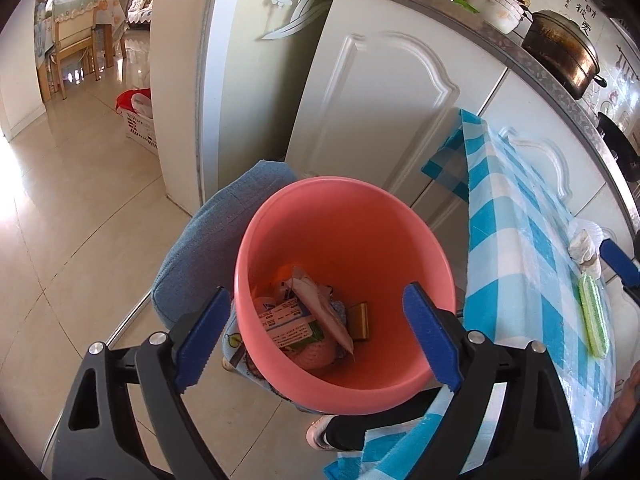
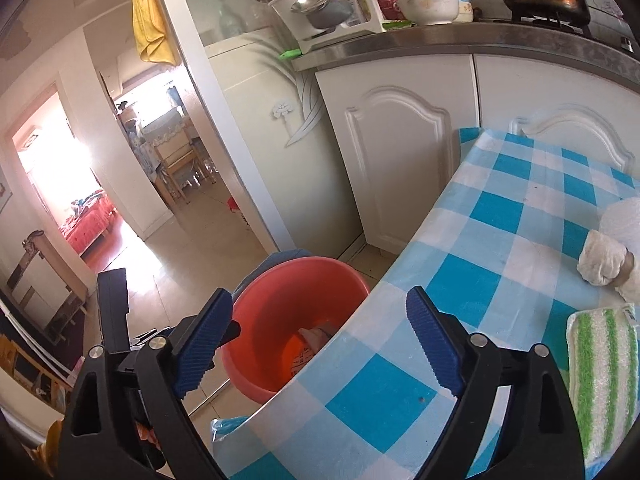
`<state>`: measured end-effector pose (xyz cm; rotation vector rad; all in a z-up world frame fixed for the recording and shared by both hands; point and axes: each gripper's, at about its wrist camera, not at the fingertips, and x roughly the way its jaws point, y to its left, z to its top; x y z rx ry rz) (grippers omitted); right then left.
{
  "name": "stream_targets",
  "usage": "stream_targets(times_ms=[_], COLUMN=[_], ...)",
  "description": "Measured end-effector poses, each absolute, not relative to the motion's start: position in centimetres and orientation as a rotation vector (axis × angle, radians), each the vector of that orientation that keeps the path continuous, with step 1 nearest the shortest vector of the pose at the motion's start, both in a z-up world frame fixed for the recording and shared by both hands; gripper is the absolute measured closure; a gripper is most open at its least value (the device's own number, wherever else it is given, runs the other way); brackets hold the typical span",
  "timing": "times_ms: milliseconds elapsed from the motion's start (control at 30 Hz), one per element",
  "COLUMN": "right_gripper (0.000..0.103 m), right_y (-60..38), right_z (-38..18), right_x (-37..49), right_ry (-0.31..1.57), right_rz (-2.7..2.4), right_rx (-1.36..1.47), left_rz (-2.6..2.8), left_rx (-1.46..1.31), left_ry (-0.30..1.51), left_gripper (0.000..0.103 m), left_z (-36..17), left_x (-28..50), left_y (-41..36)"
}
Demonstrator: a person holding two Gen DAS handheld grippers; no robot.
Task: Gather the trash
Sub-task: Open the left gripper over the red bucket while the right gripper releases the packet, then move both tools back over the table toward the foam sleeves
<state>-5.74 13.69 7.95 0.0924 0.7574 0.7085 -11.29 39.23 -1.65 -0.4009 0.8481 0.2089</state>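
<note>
A pink bin (image 1: 344, 240) stands on the floor beside the table with the blue checked cloth (image 1: 520, 240). In it lie a printed carton (image 1: 286, 320), wrappers and a small dark box (image 1: 360, 318). My left gripper (image 1: 316, 292) hangs open over the bin's mouth with nothing between its fingers. My right gripper (image 2: 319, 292) is open too, over the table's corner (image 2: 500, 240) and the bin (image 2: 272, 312) below it. On the cloth lie a crumpled white wad (image 2: 604, 260) and a green-striped cloth (image 2: 604, 380), both to the right of the right gripper.
A blue padded seat (image 1: 208, 240) sits behind the bin. White cabinet doors (image 1: 384, 120) rise just beyond, under a counter with pots and bowls. A person's shoe (image 1: 320, 434) is by the bin's near side. A white basket (image 1: 140, 128) stands on the tiled floor at left.
</note>
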Motion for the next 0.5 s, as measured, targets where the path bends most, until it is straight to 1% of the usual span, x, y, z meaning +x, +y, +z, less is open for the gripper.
stream_targets(times_ms=[167, 267, 500], right_gripper=[0.014, 0.014, 0.013], right_y=[12.4, 11.9, 10.0], right_z=[7.0, 6.8, 7.1], right_x=[-6.2, -6.7, -7.5], right_ry=[0.776, 0.782, 0.761], right_rz=[0.686, 0.676, 0.650], right_rx=[0.118, 0.122, 0.149], left_rz=[0.191, 0.182, 0.154], left_rx=[-0.391, -0.388, -0.385], left_ry=[0.840, 0.838, 0.846], left_gripper=[0.013, 0.009, 0.008], left_z=[-0.9, -0.5, 0.5], left_x=[-11.6, -11.8, -11.7], left_y=[38.2, 37.5, 35.9])
